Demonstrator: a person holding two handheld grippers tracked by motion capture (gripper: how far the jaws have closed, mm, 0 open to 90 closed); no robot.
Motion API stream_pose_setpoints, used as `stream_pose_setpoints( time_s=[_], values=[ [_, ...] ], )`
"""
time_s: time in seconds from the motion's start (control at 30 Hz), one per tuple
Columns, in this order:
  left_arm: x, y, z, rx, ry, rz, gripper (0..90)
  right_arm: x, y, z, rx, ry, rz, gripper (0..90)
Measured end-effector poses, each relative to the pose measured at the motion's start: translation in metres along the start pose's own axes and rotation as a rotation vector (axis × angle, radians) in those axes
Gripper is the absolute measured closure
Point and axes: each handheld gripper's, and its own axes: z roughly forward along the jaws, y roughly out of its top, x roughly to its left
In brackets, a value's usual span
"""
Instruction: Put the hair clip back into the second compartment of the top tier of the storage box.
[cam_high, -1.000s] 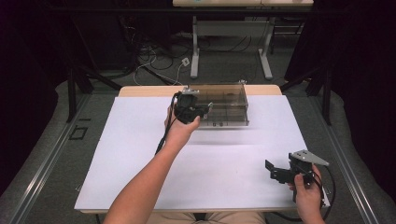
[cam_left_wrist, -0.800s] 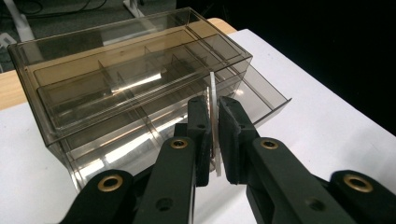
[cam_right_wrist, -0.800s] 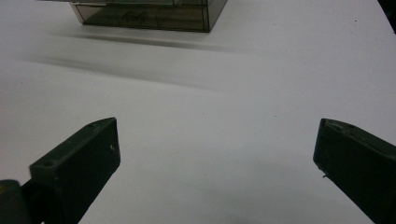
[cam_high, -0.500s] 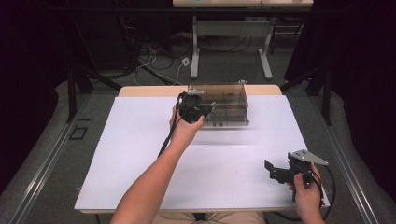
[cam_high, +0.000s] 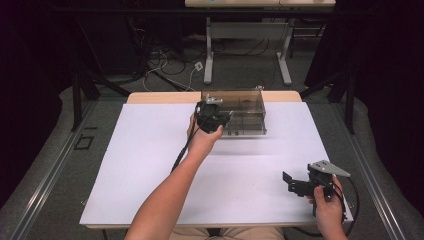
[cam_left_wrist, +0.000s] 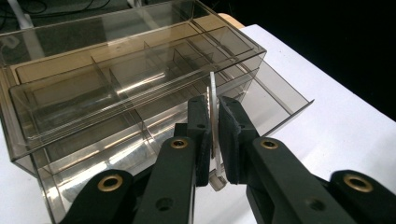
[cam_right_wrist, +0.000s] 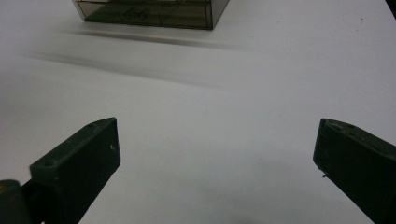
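Table (cam_high: 150, 165): a white top runs from the near edge, where the person's forearms come in, to the far edge; most of it lies bare.
Organizer box (cam_high: 245, 112): smoky clear plastic, standing at the far middle of the table; the left gripper view shows compartments inside and a lower drawer (cam_left_wrist: 261, 100) pulled out toward the near side.
Left gripper (cam_high: 212, 117): held at the box's left near corner, just above the open drawer (jaws pressed together on a thin piece).
Right gripper (cam_high: 295, 182): low over the near right of the table, well apart from the box, its jaws spread wide with bare table between them.
Thin clear piece (cam_left_wrist: 214, 123): a flat, see-through sliver standing on edge, pinched between the left gripper's pads, above the drawer's front part.
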Motion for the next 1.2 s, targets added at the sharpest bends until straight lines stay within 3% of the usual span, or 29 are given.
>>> stream_pose_setpoints(
  time_s=[0.47,1.2],
  values=[
    [-0.001,-0.005,0.014,-0.004,0.028,0.052,83.7,-0.001,0.000,0.001,0.010,-0.003,-0.011,0.4],
    [-0.003,-0.010,0.023,-0.001,0.027,0.021,83.0,0.000,0.000,0.001,0.011,0.003,-0.007,0.4]
  ],
)
